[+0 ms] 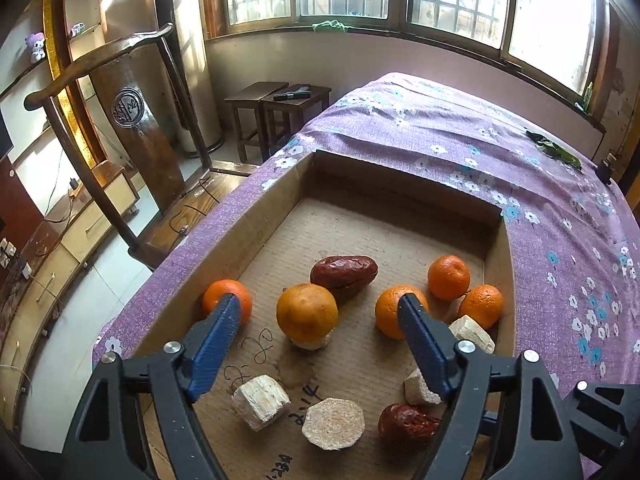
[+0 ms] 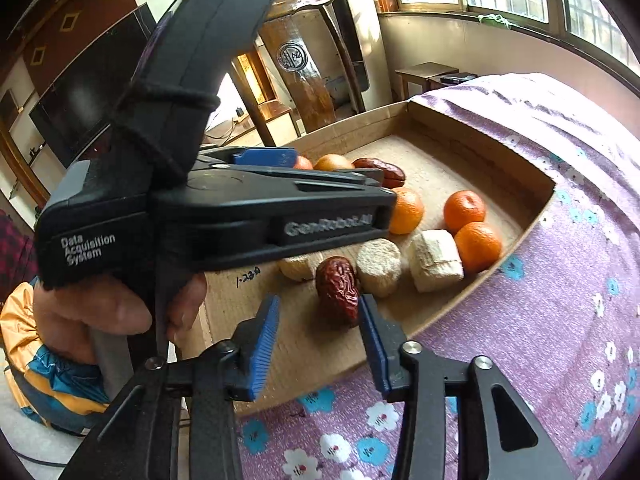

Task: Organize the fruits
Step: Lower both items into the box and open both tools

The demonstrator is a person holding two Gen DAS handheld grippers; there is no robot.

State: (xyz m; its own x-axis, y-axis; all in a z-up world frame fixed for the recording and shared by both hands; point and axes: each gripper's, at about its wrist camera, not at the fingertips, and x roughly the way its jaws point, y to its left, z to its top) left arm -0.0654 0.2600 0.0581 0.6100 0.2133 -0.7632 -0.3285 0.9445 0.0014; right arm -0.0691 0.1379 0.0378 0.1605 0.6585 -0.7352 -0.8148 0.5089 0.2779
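Oranges (image 1: 307, 311), dates (image 1: 344, 276) in box (image 1: 256, 216); left tool (image 1: 320, 310) wide around orange; right tool (image 2: 320, 320) wide beside date (image 2: 338, 290).

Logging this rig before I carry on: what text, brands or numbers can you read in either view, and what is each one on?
"Data Acquisition System": printed on the left gripper body, right wrist view.
"GenRobot.AI": raised lettering on the same gripper's side.
"1-220" or similar: handwritten on the box floor, partly hidden, uncertain.
Other pen scribbles and digits on the box floor, left wrist view: not legible.
Round carved emblem on the chair back: characters unreadable.
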